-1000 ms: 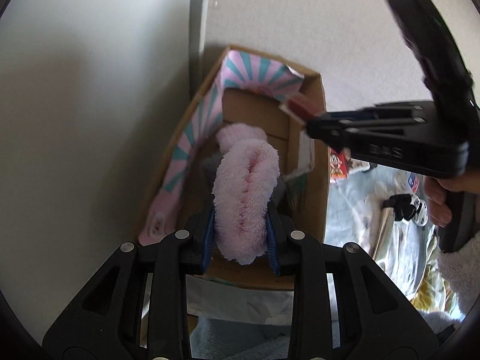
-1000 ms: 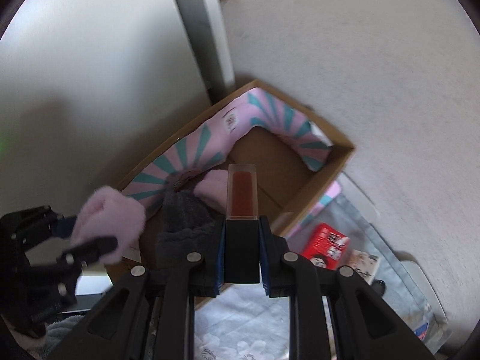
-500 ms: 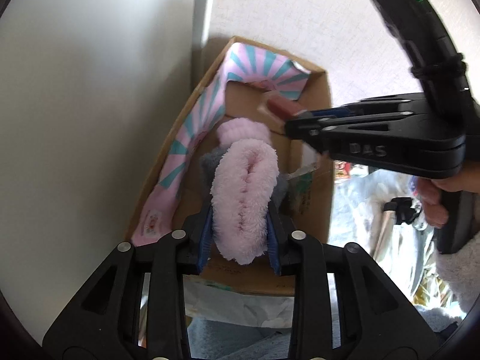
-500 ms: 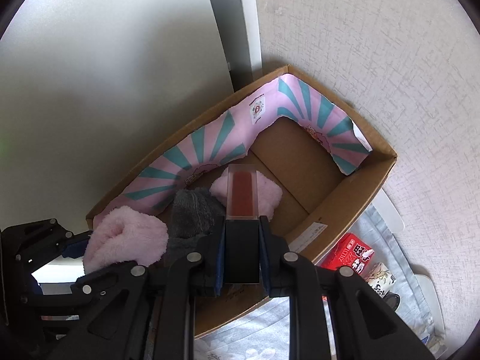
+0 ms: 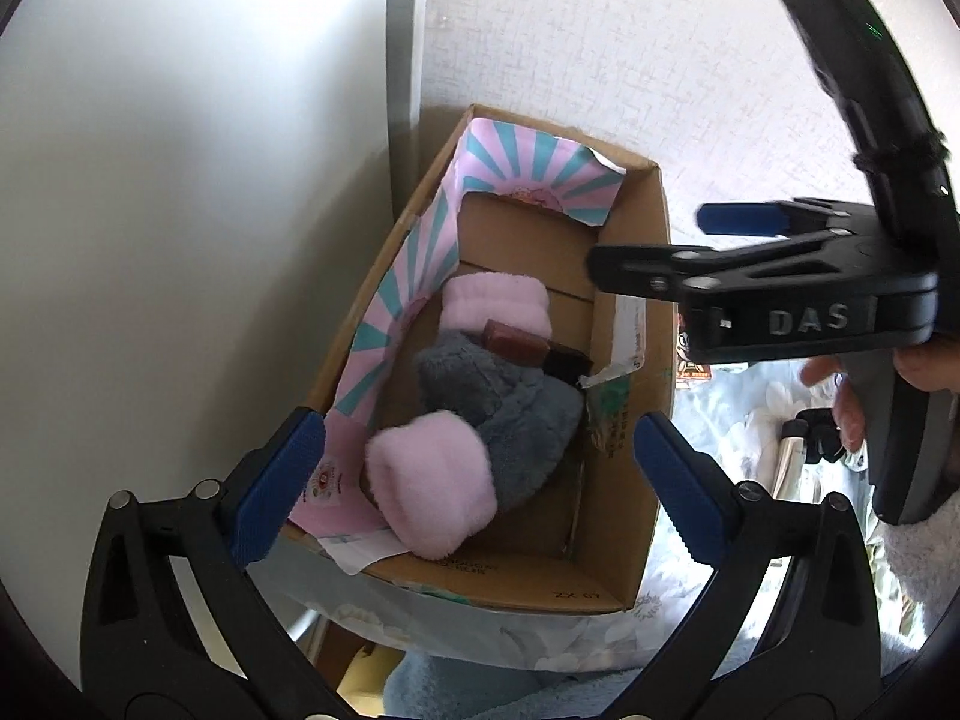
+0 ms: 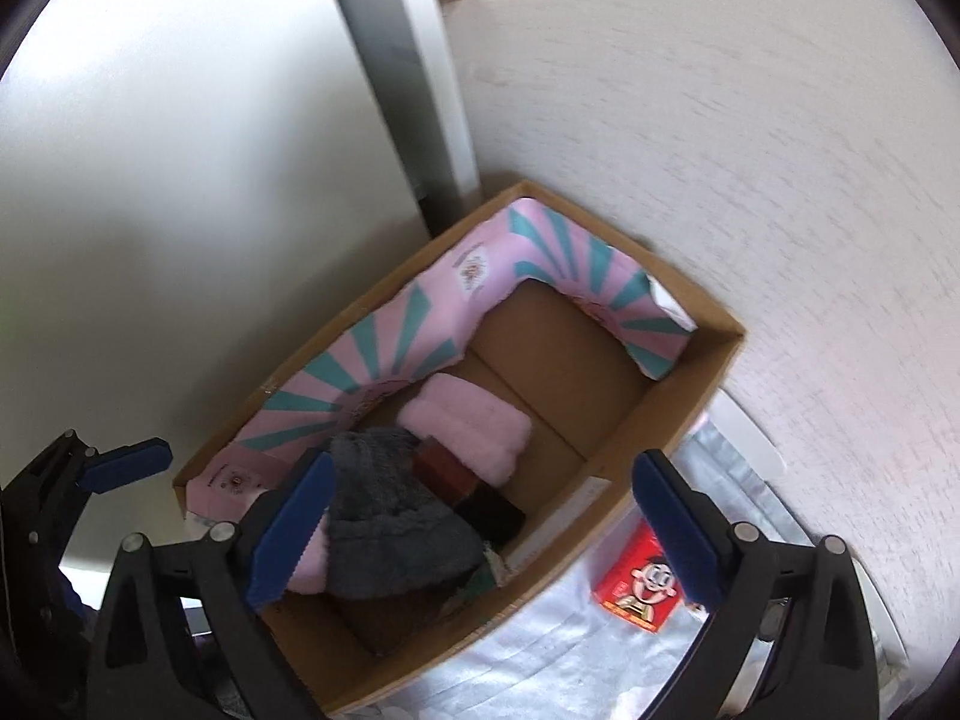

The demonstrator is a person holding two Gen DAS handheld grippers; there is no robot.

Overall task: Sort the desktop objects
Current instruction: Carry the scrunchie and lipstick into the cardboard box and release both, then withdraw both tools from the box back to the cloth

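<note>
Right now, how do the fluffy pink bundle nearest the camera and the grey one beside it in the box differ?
The near pink bundle is pale pink; the grey bundle is dark grey. The pink bundle looks smaller and sits at the near end of the cardboard box, against the striped lining; the grey bundle looks bulkier and lies mid-box, touching a dark red stick. Both are fuzzy, soft and lying loose.
</note>
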